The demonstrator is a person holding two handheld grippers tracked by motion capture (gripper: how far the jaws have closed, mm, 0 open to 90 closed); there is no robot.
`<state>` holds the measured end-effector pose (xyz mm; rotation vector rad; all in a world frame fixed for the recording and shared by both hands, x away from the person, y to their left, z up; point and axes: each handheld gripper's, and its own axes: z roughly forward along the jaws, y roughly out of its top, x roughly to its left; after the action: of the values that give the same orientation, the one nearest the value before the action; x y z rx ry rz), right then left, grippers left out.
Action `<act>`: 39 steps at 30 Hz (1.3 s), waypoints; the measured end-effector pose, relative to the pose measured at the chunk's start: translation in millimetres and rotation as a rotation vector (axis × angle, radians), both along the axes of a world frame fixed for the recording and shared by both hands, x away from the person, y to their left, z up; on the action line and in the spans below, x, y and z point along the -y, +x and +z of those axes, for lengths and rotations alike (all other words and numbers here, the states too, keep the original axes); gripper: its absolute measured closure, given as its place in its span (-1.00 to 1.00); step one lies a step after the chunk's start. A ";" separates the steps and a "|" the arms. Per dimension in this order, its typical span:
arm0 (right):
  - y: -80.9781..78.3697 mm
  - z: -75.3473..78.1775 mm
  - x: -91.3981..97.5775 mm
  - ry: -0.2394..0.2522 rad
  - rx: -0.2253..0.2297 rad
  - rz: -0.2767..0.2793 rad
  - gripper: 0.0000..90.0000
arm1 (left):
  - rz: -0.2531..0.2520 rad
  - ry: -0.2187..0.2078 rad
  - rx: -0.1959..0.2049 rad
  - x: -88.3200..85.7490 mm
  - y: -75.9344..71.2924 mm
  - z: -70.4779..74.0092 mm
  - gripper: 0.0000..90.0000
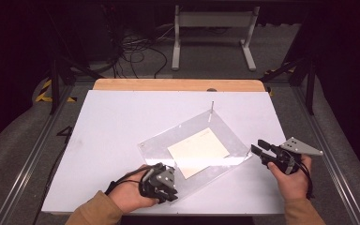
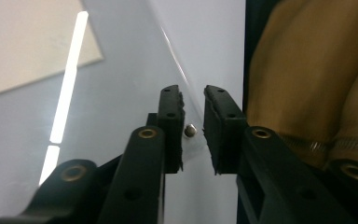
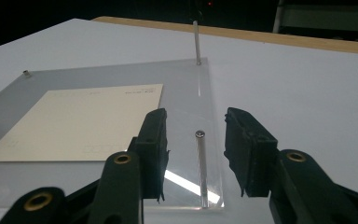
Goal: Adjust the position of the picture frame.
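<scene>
a clear plate (image 1: 225,136) with paper (image 1: 198,152) is laid on the worktop (image 1: 112,122). the left tongs (image 2: 193,133) are spread around a near-corner stud (image 2: 190,131). the right tongs (image 3: 195,154) are spread around a pin (image 3: 201,163).

tan-brown long sleeves on both forearms. left gripper (image 1: 161,183): black body, grey plate with dark screw dots, black cable looping at left. right gripper (image 1: 261,151): black, grey three-cornered plate on top. jaws black, brass-ringed pivot holes, rough-edged black pads (image 3: 156,140).
</scene>
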<state>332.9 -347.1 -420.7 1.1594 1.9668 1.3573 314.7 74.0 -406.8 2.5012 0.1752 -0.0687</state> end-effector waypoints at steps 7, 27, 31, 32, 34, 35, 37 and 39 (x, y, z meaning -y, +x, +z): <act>0.7 -5.7 -3.1 -0.018 -0.029 0.007 0.28 | 0.351 -0.172 0.117 -49.8 40.0 14.0 0.62; -2.1 -12.4 -1.4 -0.028 -0.055 -0.012 0.21 | 0.613 -0.145 0.125 -100.5 108.3 -41.5 0.55; -1.8 -12.7 -2.4 -0.029 -0.055 -0.009 0.21 | 0.602 -0.151 0.124 -99.5 112.3 -46.8 0.57; -1.6 -12.8 -2.6 -0.029 -0.054 -0.008 0.21 | 0.593 -0.154 0.134 -99.2 113.0 -47.6 0.58; -1.0 -13.2 -3.3 -0.031 -0.056 -0.008 0.21 | 0.581 -0.151 0.122 -96.2 113.1 -49.8 0.62; -0.5 -13.5 -3.8 -0.029 -0.058 -0.008 0.22 | 0.581 -0.148 0.130 -94.9 113.1 -50.5 0.65; 1.0 -14.3 -5.2 -0.034 -0.058 -0.007 0.23 | 0.583 -0.138 0.136 -94.1 113.7 -49.9 0.74; 2.4 -14.7 -7.4 -0.038 -0.059 -0.008 0.26 | 0.585 -0.135 0.140 -94.7 114.4 -49.9 0.81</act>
<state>335.3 -339.7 -435.5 1.2006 2.0180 1.2898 429.2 168.6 -456.6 2.2178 0.8022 0.3219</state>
